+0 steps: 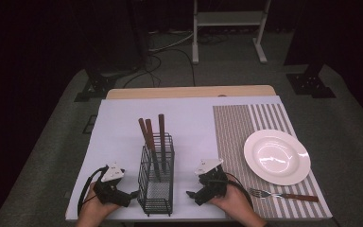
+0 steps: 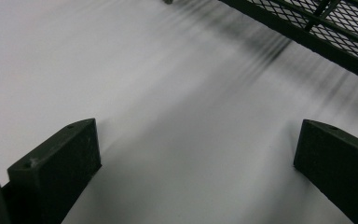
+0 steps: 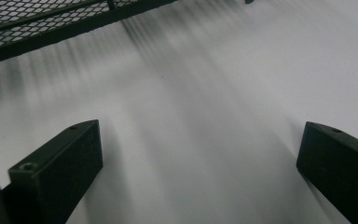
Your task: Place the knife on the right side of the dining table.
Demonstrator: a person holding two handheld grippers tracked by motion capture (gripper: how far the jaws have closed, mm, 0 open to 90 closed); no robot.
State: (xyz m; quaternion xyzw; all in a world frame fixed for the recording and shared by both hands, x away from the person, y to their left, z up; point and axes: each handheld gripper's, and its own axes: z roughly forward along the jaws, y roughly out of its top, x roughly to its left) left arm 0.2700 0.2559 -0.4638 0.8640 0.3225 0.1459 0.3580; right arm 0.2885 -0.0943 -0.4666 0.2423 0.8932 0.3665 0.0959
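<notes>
1. Both of my grippers rest low on the white surface (image 1: pixel 123 127), one to each side of the black wire basket (image 1: pixel 156 182). The left gripper (image 1: pixel 131 195) has the basket just to its right; the right gripper (image 1: pixel 191 194) has it near on its left.
2. Left gripper: jaws spread wide, nothing between them but bare surface. In the left gripper view the basket's mesh wall (image 2: pixel 335 28) crosses ahead and to the right, close but not touching.
3. Right gripper: jaws also wide, holding nothing. In the right gripper view the basket's mesh (image 3: pixel 37 23) lies ahead and to the left, apart from the jaws.
4. Three brown-handled utensils (image 1: pixel 150 135) stand upright in the basket, handles poking above its rim, between my two grippers and a bit beyond them. I cannot tell what kind each one is.
5. Off to the right of my right gripper: a striped mat (image 1: pixel 234 142) with a white plate (image 1: pixel 277 156) on it, and a fork (image 1: pixel 283 194) lying on the mat just nearer to me than the plate.
6. Progress, as I judge it: the plate and fork look set already. The three utensils in the basket are left to pull and lay by the plate. No grasp is started; both grippers look ready.
</notes>
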